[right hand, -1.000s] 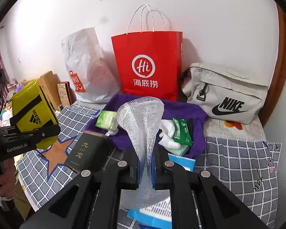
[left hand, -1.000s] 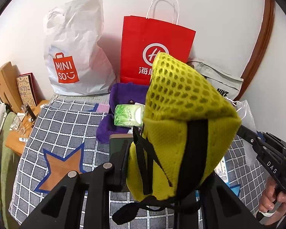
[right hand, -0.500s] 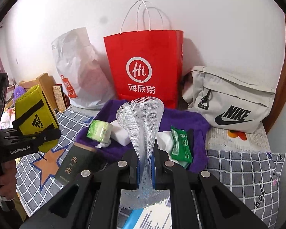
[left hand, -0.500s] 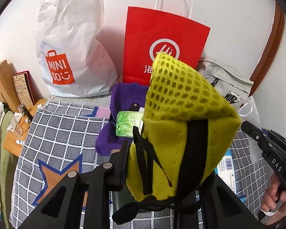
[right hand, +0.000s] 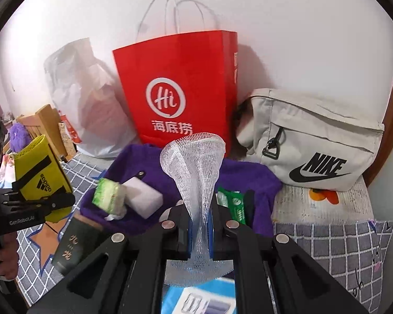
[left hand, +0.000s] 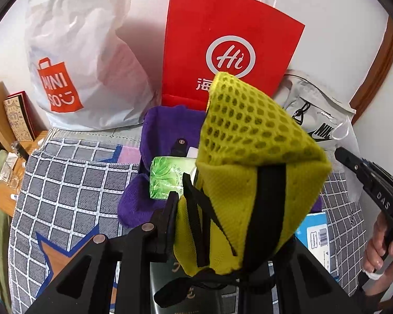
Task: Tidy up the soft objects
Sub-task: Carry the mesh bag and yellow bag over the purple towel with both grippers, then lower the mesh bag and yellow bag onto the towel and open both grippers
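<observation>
Two soft things being carried, none stowed: left gripper (left hand: 222, 225) clamping yellow mesh pouch (left hand: 251, 162), right gripper (right hand: 199, 225) pinching white net (right hand: 194, 172). Tissue packs, sponge waiting on purple cloth (right hand: 149, 162) (far edge of checked blanket (left hand: 73, 188)).

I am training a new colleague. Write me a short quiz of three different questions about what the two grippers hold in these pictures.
1. True or false: the right gripper is shut on a white foam net.
2. The left gripper holds: A) yellow mesh pouch B) green tissue pack C) a glass cup
3. Fill in: behind the purple cloth stands a ____ paper bag.

Key: 1 true; 2 A; 3 red.
</observation>
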### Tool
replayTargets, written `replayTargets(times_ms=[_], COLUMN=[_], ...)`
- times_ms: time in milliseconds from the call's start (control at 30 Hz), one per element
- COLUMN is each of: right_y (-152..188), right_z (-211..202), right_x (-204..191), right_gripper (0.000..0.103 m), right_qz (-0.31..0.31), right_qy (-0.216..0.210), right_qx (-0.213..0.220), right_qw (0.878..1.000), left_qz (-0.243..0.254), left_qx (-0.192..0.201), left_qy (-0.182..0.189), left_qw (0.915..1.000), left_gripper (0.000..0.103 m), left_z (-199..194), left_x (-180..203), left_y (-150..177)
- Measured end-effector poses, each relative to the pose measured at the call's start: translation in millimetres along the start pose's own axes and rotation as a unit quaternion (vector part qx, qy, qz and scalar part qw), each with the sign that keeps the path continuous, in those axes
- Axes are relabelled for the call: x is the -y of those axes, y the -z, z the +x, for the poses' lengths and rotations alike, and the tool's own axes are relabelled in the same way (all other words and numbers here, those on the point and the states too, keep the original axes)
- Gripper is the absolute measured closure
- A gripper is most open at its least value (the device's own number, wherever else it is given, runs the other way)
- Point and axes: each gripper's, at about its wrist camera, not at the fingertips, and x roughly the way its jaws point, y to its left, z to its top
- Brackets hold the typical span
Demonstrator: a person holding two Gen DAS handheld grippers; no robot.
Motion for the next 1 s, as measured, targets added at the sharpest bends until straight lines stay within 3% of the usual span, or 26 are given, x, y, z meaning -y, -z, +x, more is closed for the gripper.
replayTargets(times_ms=[300, 800, 1000], right_y=[-12.8, -1.5, 4.5], right_z=[39.2, 97.9, 113.1], right_x=[18.5, 29.0, 31.7], right_gripper=[0.094, 0.094, 0.094], right_qz=[-0.003, -0.01, -0.011], right_qy=[0.007, 0.017, 0.021], right_qx=[-0.021, -0.079, -0.101], right_qw=[1.0, 0.997, 0.995], left_qz=[0.011, 0.028, 0.032], left_qx=[-0.029, -0.083, -0.104], left_qy=[0.021, 0.056, 0.053], left_qw=[0.9993, 0.9946, 0.9927], left_gripper=[0.079, 0.079, 0.079], left_z=[30.0, 84.1, 102.6], left_x=[9.7, 33.2, 35.2], left_y=[-16.3, -32.4, -37.2])
